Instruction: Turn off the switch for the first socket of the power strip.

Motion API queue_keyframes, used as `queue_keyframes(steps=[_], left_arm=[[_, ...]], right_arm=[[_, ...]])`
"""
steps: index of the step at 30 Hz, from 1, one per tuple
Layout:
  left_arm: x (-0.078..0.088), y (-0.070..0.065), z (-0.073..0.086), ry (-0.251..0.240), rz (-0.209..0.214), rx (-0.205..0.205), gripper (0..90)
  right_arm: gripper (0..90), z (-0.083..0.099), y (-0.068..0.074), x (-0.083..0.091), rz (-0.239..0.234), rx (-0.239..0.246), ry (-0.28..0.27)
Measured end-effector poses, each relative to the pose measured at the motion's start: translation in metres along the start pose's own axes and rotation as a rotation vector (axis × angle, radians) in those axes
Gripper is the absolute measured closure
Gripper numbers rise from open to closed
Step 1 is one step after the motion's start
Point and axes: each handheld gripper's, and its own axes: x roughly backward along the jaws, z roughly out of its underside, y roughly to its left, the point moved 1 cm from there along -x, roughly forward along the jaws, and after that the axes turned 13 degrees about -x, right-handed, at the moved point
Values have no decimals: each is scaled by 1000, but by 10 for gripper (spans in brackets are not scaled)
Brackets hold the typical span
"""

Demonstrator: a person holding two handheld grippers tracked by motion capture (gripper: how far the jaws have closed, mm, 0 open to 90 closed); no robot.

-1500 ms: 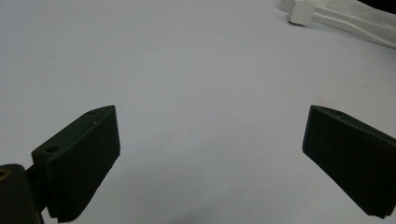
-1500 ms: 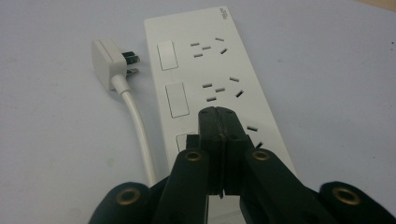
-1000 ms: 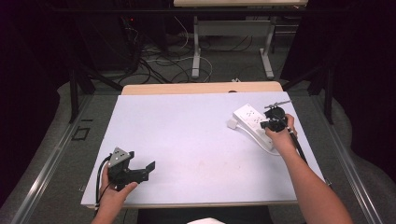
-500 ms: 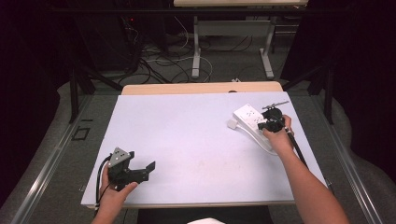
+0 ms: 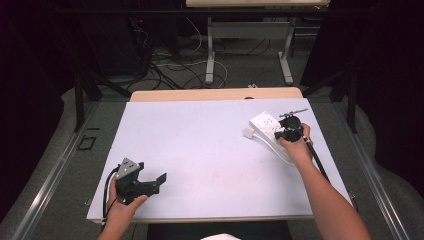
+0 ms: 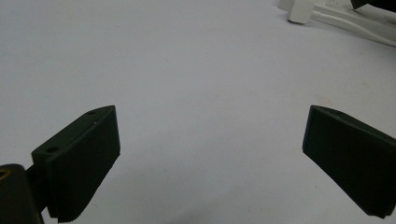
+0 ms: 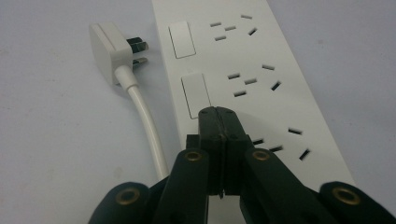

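The right gripper (image 7: 218,114), jaws pressed together, is resting on the strip (image 7: 261,56) beside a switch (image 7: 194,95); the left gripper (image 6: 210,154) is idling spread.

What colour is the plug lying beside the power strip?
White, like its cable. The plug shows best in the right gripper view, lying left of the power strip.

A big white table (image 5: 200,150) stands on a grey floor (image 5: 50,165). Past its far edge there is a wooden board (image 5: 200,94), then a desk with grey metal legs (image 5: 211,50) and loose cables (image 5: 175,62) on the floor. The room behind is very dark.
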Motion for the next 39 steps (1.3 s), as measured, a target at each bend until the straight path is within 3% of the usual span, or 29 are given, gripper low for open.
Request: queue_keyframes(steps=[39], left_arm=[[-1, -1, 0, 1, 3, -7, 40]], right_arm=[[900, 2, 2, -4, 11, 30, -5]])
